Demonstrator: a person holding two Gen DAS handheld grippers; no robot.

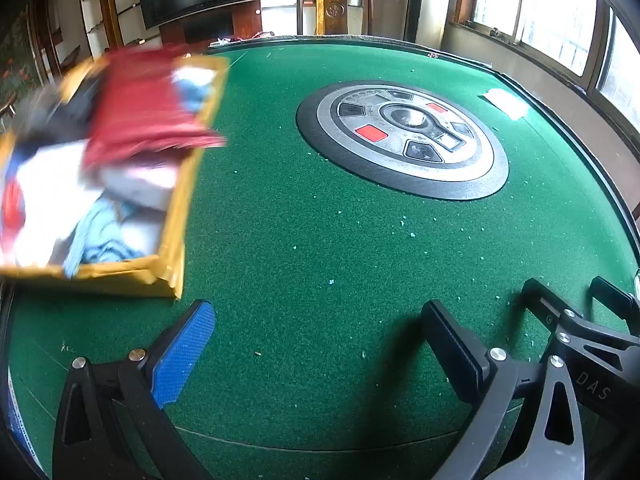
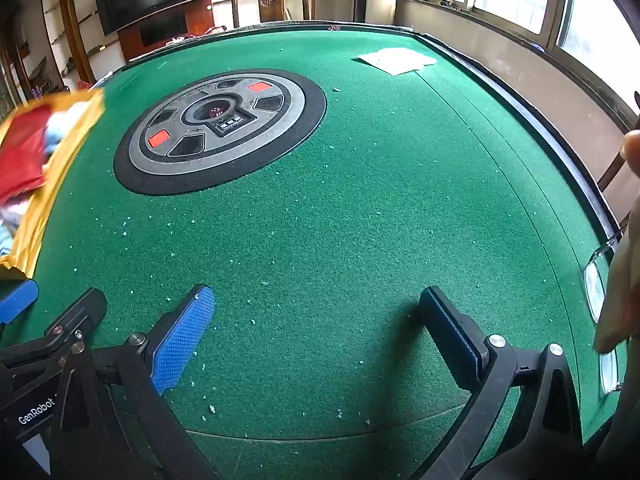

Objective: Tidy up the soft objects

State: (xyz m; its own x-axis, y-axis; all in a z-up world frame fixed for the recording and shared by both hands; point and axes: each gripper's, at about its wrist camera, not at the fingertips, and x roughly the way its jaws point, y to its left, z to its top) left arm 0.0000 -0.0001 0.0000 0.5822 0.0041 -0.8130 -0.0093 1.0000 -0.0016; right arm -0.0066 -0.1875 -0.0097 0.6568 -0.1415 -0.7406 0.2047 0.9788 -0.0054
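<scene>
- Soft objects: red cloth [image 1: 148,100], white and light blue pieces [image 1: 100,236], all piled in yellow box [image 1: 176,216] at left of frame, on green worktop [image 1: 320,260].
- No loose fabric visible on the felt; only white paper [image 2: 394,60] upper right.
- Left tongs [image 1: 320,356] fully spread, empty.
- Right tongs [image 2: 316,344] fully spread, empty.
- Judgement: gathering looks done or nearly; box contents blurred, tidiness unclear.
</scene>
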